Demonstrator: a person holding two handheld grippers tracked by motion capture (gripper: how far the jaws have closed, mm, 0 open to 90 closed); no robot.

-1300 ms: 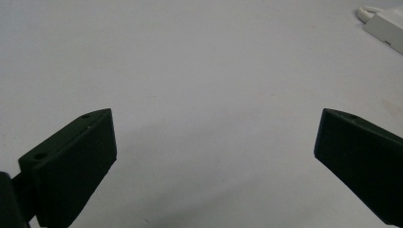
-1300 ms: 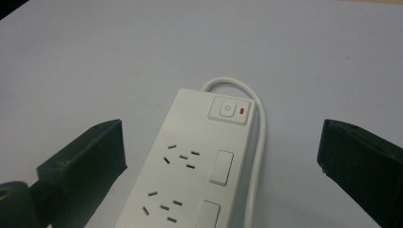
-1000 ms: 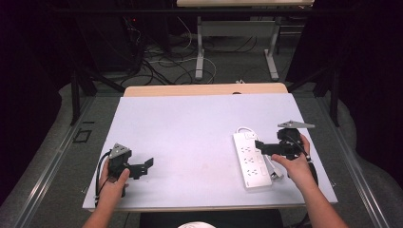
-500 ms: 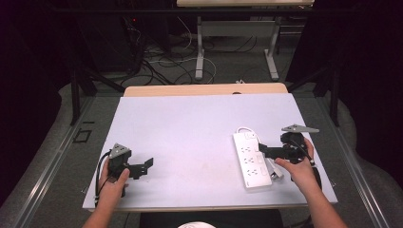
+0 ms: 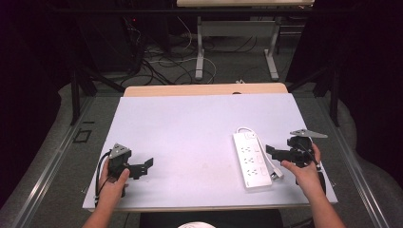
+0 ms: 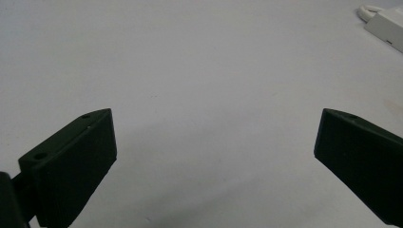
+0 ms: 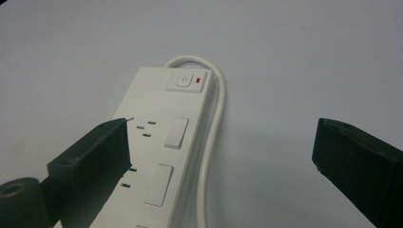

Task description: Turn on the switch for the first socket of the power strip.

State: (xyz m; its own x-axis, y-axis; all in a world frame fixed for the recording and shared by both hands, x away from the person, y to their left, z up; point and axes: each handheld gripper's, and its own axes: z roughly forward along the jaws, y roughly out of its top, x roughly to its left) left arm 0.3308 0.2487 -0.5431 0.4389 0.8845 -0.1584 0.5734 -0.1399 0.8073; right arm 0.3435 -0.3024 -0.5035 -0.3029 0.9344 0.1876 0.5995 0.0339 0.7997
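A white power strip (image 5: 249, 159) lies lengthwise on the right half of the white table top (image 5: 190, 123), its white cord (image 5: 272, 164) looped along its right side. My right gripper (image 5: 272, 151) hovers just right of the strip, pointing left at it, open and holding nothing. In the right gripper view the strip (image 7: 161, 142) shows its power switch with a red mark (image 7: 186, 81) and the cord (image 7: 215, 118) between the spread jaws (image 7: 221, 142). My left gripper (image 5: 147, 164) rests near the front left, open (image 6: 214, 142) over bare table, with the strip's corner (image 6: 387, 26) far off.
A wooden table edge (image 5: 204, 89) lies beyond the white top. Behind it, desk legs (image 5: 199, 47) and tangled cables (image 5: 157, 61) sit on the floor. The table's front edge (image 5: 209, 207) runs just ahead of both hands.
My right gripper has drawn back to the right, from over the power strip to just beside it. The left gripper has stayed put.
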